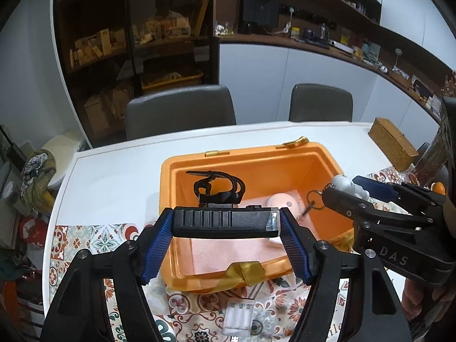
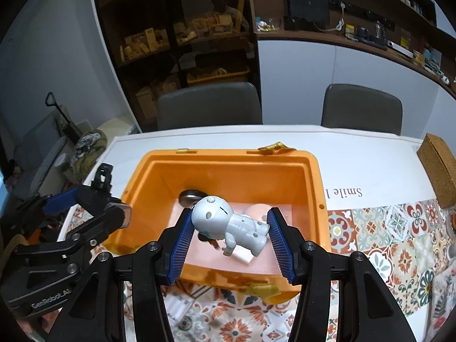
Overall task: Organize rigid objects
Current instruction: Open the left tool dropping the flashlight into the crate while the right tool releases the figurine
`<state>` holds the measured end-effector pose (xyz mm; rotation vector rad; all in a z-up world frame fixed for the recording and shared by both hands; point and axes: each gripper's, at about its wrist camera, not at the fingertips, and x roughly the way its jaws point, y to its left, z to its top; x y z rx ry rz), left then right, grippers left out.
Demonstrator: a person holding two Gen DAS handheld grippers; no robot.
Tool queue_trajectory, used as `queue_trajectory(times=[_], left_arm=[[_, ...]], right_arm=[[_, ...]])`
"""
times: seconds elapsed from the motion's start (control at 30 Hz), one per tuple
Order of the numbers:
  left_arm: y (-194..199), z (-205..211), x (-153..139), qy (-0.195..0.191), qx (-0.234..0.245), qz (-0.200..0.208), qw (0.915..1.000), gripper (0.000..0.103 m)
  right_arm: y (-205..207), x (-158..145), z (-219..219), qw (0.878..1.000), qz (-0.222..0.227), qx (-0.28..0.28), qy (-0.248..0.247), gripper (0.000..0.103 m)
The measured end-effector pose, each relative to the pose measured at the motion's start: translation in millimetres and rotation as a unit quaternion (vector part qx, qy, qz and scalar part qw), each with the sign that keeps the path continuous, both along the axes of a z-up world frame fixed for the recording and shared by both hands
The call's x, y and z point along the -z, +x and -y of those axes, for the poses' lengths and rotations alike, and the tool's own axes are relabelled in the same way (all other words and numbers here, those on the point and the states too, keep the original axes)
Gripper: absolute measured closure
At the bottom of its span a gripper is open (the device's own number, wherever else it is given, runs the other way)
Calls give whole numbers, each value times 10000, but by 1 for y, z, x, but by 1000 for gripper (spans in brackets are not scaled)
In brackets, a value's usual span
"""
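Note:
An open orange box point(image 1: 285, 156) point(image 2: 313, 176) sits on the table, lined with pink padding. My left gripper point(image 1: 226, 222) is shut on a black bike light with a clamp mount point(image 1: 222, 216), held over the box's left half; it also shows in the right wrist view point(image 2: 99, 199). My right gripper point(image 2: 229, 228) is shut on a white robot figurine keychain point(image 2: 230, 225), held over the box; the figurine and its key ring also show in the left wrist view point(image 1: 344, 183). A pale pink round thing point(image 1: 282, 201) and a dark round item point(image 2: 191, 195) lie in the box.
A patterned tile-print cloth point(image 2: 384, 228) covers the near table. A clear battery case point(image 1: 238, 316) lies in front of the box. A woven box point(image 1: 393, 142) stands at the right. Two grey chairs point(image 1: 179, 108) stand behind the table. Gold tape point(image 1: 248, 273) hangs on the box rim.

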<state>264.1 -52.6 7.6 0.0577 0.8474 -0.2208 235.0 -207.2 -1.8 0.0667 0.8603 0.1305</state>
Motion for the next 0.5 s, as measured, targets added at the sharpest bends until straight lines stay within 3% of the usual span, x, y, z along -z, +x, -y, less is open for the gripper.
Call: queue_trajectory(times=[0.5], left_arm=[[31,9,39,107,-34,-966,9953,31]], right_arm=[[12,26,5,9991,-401,89,-42,50]])
